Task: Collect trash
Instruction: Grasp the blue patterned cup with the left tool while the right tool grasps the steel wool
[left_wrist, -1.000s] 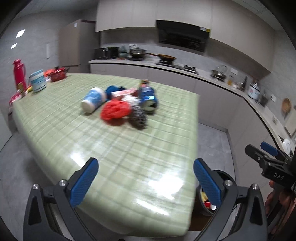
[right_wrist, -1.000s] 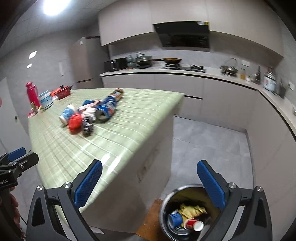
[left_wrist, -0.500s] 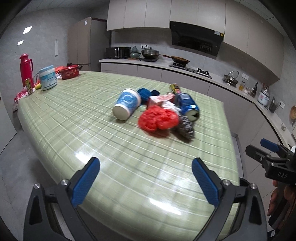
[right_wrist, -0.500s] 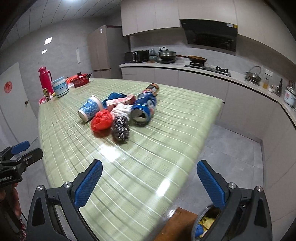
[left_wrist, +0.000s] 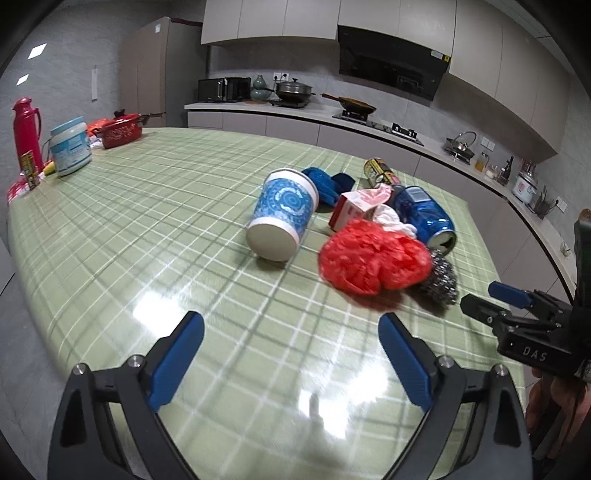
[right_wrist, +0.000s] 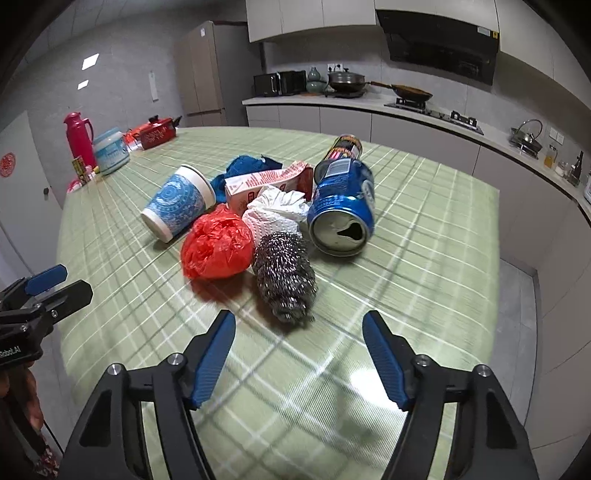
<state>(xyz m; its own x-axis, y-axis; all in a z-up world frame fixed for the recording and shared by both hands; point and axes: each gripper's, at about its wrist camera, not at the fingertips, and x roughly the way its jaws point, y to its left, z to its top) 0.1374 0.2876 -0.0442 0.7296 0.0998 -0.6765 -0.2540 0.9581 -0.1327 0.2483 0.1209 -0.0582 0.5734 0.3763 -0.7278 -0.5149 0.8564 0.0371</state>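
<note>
Both handheld grippers, the left gripper (left_wrist: 291, 345) and the right gripper (right_wrist: 298, 345), are hovering side by side with blue-padded jaws spread wide, gripping nothing.

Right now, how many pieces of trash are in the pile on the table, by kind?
Cans: 2, blue can, dark can
Paper cup: 1
Red plastic bag: 1
Steel wool: 1
Crumpled tissue: 1
Carton: 1
Blue cloth: 1
Total: 8
</note>
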